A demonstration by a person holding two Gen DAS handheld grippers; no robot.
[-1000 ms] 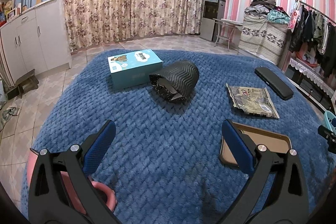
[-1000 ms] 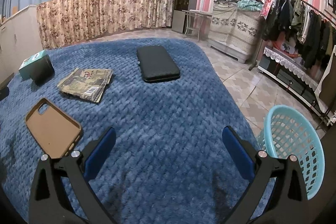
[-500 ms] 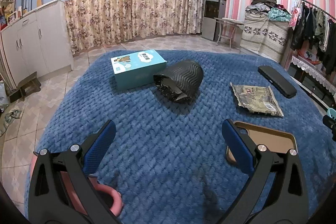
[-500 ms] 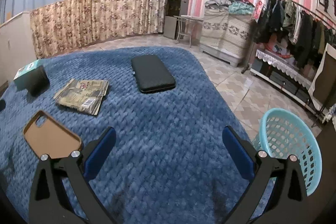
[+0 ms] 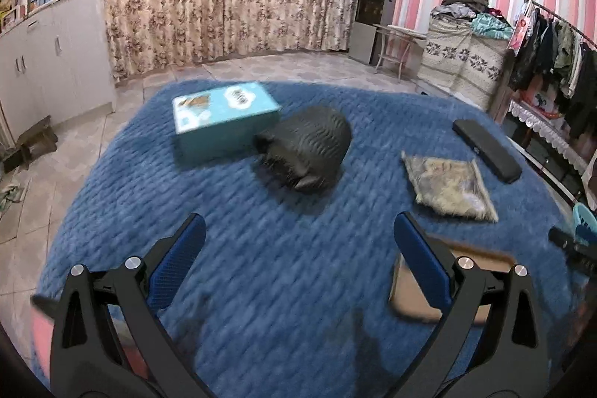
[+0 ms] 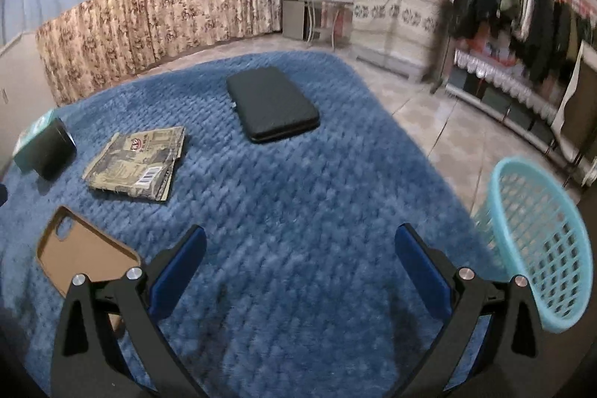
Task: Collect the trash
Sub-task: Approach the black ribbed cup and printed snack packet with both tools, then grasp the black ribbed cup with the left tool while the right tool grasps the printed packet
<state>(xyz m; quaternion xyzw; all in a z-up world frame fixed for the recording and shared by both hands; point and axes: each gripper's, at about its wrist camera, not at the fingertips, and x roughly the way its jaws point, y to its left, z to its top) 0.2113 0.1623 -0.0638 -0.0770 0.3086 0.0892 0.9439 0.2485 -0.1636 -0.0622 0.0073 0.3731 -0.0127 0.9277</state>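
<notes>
Grippers both spread wide over blue rug (image 6: 298,196), nothing held.
Left gripper (image 5: 298,248) – teal box (image 5: 224,118) and black ribbed bag (image 5: 313,148) touching at frame centre, flattened wrapper (image 5: 447,189) to the right, brown phone case (image 5: 410,293) behind its right finger. Right gripper (image 6: 300,262) – black case (image 6: 272,103) upper centre, wrapper (image 6: 138,163) at left, teal basket (image 6: 541,241) on the floor at right edge, off the rug.
</notes>
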